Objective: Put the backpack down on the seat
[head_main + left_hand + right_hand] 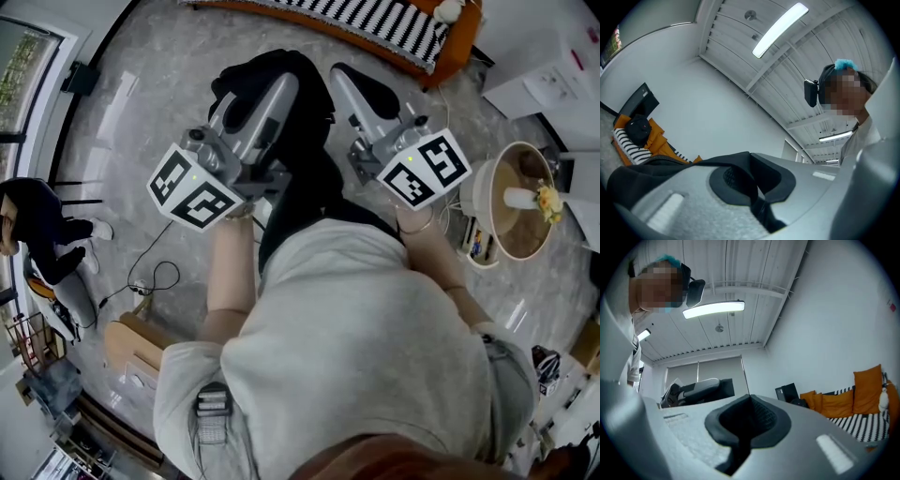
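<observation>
Carry step — my left tongs [751,161] pinch the backpack [300,178], right tongs [749,399] pressed together; next I reach the seat [375,21], lower it.

Glossy grey marbled floor [141,112]; white wall [708,103]; ceiling strip light [780,29] lit; round side table [480,192].

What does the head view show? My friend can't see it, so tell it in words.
A person in a grey shirt, seen from above, holds out the left gripper and the right gripper, both at a black backpack over a grey floor. A striped seat lies ahead, and a round table stands at the right.
</observation>
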The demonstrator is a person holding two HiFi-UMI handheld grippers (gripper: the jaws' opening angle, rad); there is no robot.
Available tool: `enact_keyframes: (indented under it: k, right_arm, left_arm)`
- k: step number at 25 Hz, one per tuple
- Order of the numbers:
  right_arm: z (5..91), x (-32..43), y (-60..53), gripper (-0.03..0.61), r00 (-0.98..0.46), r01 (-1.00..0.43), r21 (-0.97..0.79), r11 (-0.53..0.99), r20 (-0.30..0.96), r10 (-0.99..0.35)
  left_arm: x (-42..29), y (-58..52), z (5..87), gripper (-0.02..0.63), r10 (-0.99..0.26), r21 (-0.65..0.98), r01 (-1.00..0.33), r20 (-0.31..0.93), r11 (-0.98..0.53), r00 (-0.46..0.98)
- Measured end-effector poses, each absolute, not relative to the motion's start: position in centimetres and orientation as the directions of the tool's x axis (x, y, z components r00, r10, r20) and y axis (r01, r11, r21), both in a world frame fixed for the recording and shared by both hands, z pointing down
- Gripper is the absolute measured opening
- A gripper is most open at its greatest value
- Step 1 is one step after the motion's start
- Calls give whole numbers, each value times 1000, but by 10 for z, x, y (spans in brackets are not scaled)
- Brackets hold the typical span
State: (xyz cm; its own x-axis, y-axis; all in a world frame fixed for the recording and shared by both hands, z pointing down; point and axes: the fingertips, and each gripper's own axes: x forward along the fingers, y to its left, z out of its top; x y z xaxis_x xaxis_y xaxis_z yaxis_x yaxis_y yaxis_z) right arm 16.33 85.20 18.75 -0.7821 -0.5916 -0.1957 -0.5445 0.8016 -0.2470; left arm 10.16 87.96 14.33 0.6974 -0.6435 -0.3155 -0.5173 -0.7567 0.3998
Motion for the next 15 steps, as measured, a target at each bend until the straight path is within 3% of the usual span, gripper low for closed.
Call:
enact_keyframes:
  k: [15]
  right_arm:
    - [191,85,668,3,-750,-580,-256,773,-201,-630]
  left_arm:
    - [34,705,164,9,-596,420,-458,-301,-783,744]
